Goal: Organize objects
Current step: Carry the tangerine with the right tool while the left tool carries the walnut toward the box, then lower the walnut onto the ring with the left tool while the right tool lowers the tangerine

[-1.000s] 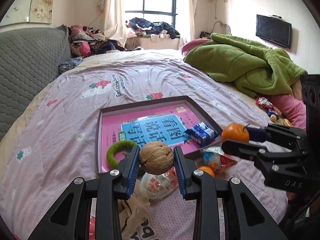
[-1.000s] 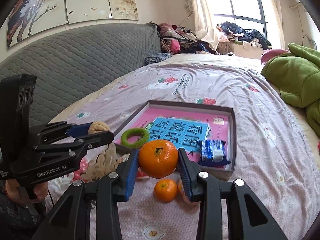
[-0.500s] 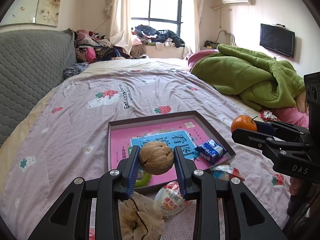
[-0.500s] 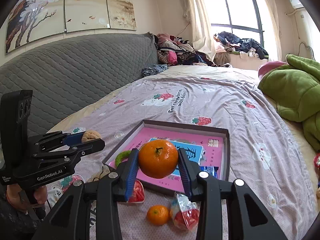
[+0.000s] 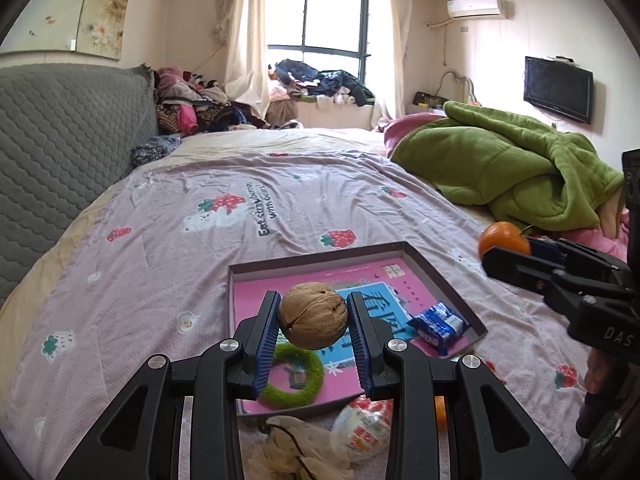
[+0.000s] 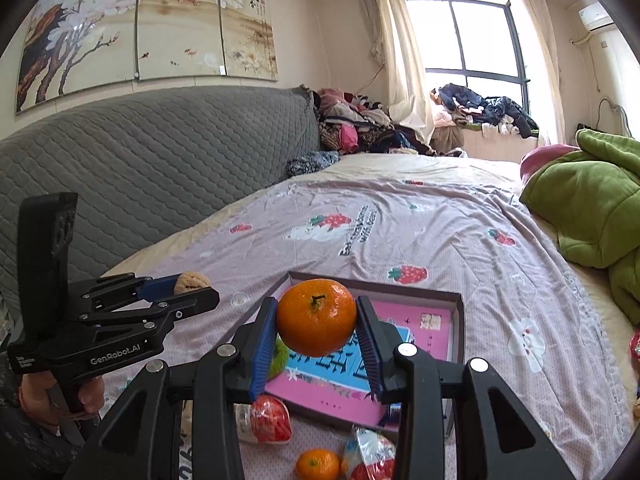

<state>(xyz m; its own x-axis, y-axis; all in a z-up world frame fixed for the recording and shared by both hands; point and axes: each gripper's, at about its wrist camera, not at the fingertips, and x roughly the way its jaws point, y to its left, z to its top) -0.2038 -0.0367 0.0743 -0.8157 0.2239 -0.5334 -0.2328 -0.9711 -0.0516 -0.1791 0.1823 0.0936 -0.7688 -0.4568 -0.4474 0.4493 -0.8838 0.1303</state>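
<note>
Walnut (image 5: 313, 315) sits pinched in the left gripper (image 5: 313, 334) above the tray's (image 5: 444, 276) near edge; the right gripper (image 6: 317, 338) clamps a tangerine (image 6: 316, 315). Open bedspread (image 5: 168, 248) lies beyond. The green ring (image 5: 294, 376) is partly hidden.

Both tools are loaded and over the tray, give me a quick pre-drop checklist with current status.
1. Left tool gripping walnut between both pads: ok.
2. Right tool gripping large orange squarely: ok.
3. Tray within view ahead of both tools: ok.
4. Bare tray floor for two more items beside green ring and blue packet: ok.
5. Tools clear of each other: ok, apart in both views.
6. Loose small orange and snack bags outside the tray, still to collect: not ok.
</note>
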